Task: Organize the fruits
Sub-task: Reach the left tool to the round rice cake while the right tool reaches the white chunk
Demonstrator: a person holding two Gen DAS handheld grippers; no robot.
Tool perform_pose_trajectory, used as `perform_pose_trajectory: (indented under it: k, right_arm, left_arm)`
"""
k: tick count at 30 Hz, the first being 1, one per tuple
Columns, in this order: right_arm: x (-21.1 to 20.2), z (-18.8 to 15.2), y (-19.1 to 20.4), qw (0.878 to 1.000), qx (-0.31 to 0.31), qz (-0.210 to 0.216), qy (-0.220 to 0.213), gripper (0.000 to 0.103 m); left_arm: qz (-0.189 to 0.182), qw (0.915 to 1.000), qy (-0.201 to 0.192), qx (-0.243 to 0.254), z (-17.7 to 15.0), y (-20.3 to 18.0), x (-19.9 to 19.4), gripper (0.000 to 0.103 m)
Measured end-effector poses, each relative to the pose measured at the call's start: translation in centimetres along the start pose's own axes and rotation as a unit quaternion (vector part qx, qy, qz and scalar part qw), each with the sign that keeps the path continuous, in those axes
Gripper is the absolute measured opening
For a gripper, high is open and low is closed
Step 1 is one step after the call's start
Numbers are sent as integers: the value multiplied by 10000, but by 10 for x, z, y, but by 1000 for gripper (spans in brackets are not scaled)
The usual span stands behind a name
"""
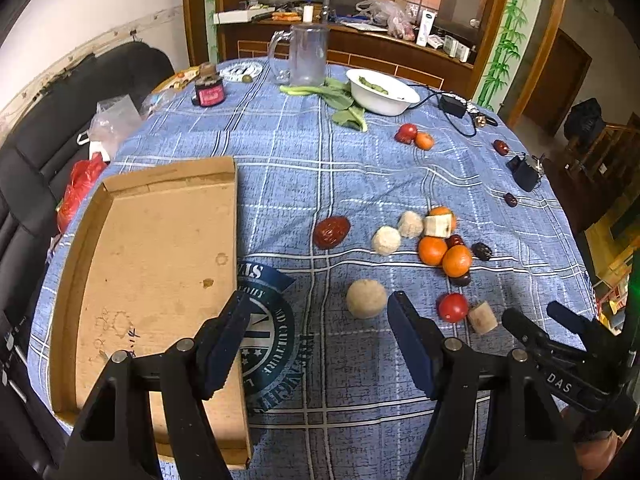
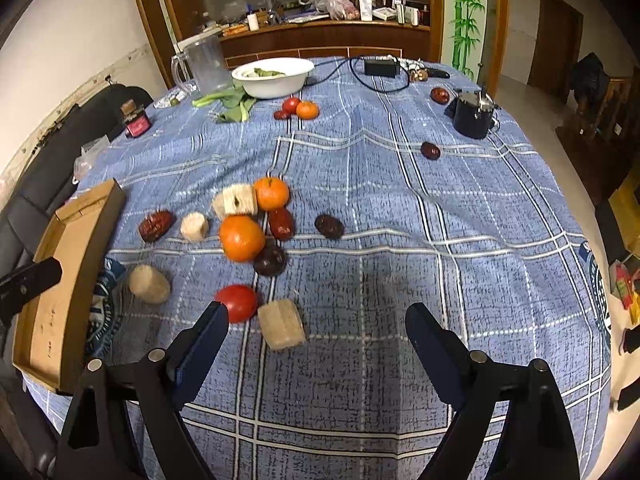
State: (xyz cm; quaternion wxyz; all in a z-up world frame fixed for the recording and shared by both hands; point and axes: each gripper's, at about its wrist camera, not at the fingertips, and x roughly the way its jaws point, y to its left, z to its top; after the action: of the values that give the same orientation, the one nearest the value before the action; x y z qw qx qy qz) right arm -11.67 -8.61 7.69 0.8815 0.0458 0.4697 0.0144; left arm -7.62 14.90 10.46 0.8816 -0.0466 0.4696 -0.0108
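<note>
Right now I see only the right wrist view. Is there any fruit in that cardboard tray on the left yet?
Observer: No. The tray holds no fruit, and its floor is bare apart from a few stains.
Operator: What about the other gripper? I only catch a tip of it.
Observer: The left gripper is open and grips nothing. It sits at the tray's right wall.
Operator: Is anything beyond the tray?
Observer: A red bag lies off its far left corner.

Black tongs; blue pads
</note>
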Motion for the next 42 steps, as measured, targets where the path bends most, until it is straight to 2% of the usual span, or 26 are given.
perform_pose_trajectory:
  k: [9,12,21,27,30,32,34,38,42]
  right_arm:
    - [6,-9,-12,9997,202,-31,91,89]
    - [9,-10,-11,9995,282,66,141,84]
    - [12,-10,3,9994,177,155,272,79]
    - [10,-2,6,9995,-31,265,155,78]
    - [16,-1,8,9986,-18,504,173,78]
    - [22,-2,9,9979,10,595,244,78]
    - [30,-3,11,9970,22,673,390,75]
    - [37,-5,19,9963,-108,732,447,72]
    - [43,-8,29,9963,-397,605,454,70]
  left_arm:
    - [-130,9999,68,-23,1,5,13,71]
    - [-194,9997,136,16,2,3,18,71]
    - [-164,9994,278,133,6,0,24,71]
    - [-375,9985,314,250,16,1,37,70]
    - [-669,9962,432,340,18,0,49,67]
    - [-850,9933,641,454,18,-3,62,54]
    - [-942,9900,852,616,18,-9,73,49]
    - [-1108,9853,902,933,15,-23,83,49]
    - [-1188,9788,1129,1228,6,-36,98,49]
